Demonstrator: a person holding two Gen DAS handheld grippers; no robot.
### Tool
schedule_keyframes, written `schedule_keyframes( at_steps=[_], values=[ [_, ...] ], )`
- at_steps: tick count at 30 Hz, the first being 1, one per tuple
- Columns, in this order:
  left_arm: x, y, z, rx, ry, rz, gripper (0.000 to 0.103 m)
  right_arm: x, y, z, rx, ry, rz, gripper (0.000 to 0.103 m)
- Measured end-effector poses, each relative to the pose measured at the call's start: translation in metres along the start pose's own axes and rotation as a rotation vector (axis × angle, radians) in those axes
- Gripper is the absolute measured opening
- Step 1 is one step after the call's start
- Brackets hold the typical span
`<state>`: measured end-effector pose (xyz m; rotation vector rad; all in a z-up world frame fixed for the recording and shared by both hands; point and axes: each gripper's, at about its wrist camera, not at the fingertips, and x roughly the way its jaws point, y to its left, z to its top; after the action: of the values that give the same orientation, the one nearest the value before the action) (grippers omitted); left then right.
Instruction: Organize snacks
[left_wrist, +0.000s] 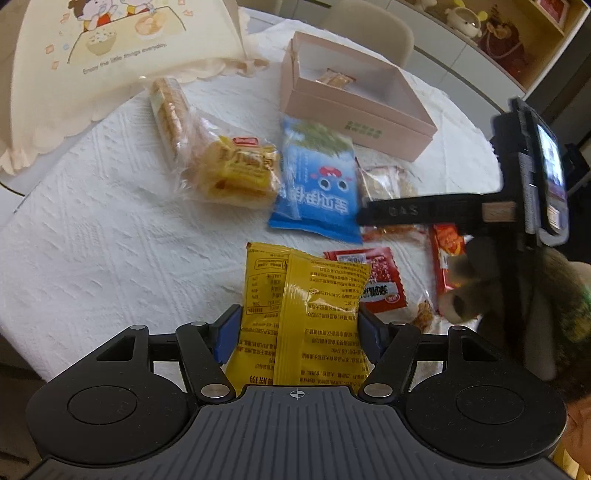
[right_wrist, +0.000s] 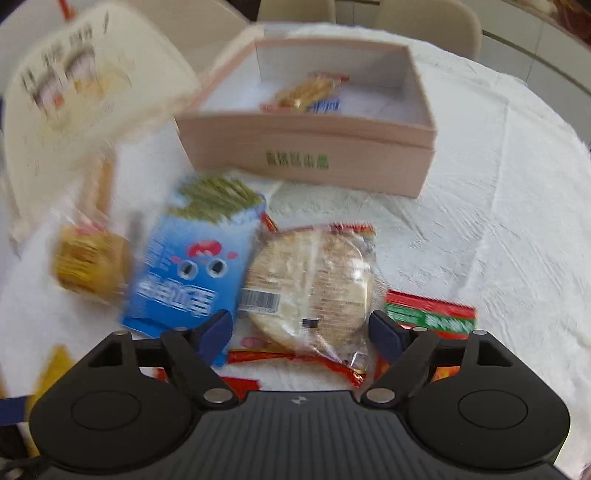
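Gripping: left gripper (left_wrist: 299, 328) pinches glossy yellow packet (left_wrist: 306, 310).
Right gripper (right_wrist: 301, 332): spread, above clear-wrapped round cake (right_wrist: 314, 280).
Ahead: pink cardboard box (right_wrist: 306, 147).

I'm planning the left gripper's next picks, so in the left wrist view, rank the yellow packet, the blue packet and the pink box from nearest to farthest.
1. Yellow packet, between the left gripper's fingers.
2. Blue packet, mid-table ahead.
3. Pink box, behind it, slightly right.

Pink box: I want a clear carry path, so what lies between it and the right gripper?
In the right wrist view, the round clear-wrapped cake lies between the right gripper and the pink box.
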<state>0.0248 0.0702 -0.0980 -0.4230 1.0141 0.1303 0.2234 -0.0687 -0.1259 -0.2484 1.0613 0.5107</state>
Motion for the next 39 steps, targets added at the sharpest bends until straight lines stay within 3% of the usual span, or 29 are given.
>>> schedule_keyframes(
  at_steps=[3,8,15,21,28,31,34,39],
  values=[
    [0.002,-0.003,-0.001,0.002,0.008,-0.008,0.07,0.001,-0.004,0.005,0.004,-0.014,0.007,0.087],
    [0.007,-0.006,-0.004,0.001,0.024,-0.028,0.07,-0.01,-0.027,0.003,0.06,-0.008,0.136,0.087],
    [0.014,-0.019,-0.004,0.028,0.042,-0.038,0.07,0.007,-0.026,0.017,0.014,0.009,0.134,0.091],
    [0.026,-0.035,-0.006,0.063,0.073,-0.031,0.07,0.008,-0.011,0.027,-0.051,0.001,0.047,0.091],
    [0.03,-0.044,-0.008,0.08,0.081,-0.038,0.07,0.023,-0.001,0.036,-0.079,0.074,-0.038,0.089],
    [0.028,-0.042,-0.008,0.077,0.077,-0.037,0.07,0.012,-0.011,0.031,-0.016,0.047,0.004,0.08],
    [0.027,-0.039,-0.006,0.071,0.073,-0.043,0.07,-0.016,-0.019,0.021,-0.007,0.02,0.106,0.079],
    [0.008,-0.033,0.011,0.073,-0.009,-0.134,0.07,-0.08,-0.024,0.001,-0.113,-0.121,0.057,0.079]
  ],
)
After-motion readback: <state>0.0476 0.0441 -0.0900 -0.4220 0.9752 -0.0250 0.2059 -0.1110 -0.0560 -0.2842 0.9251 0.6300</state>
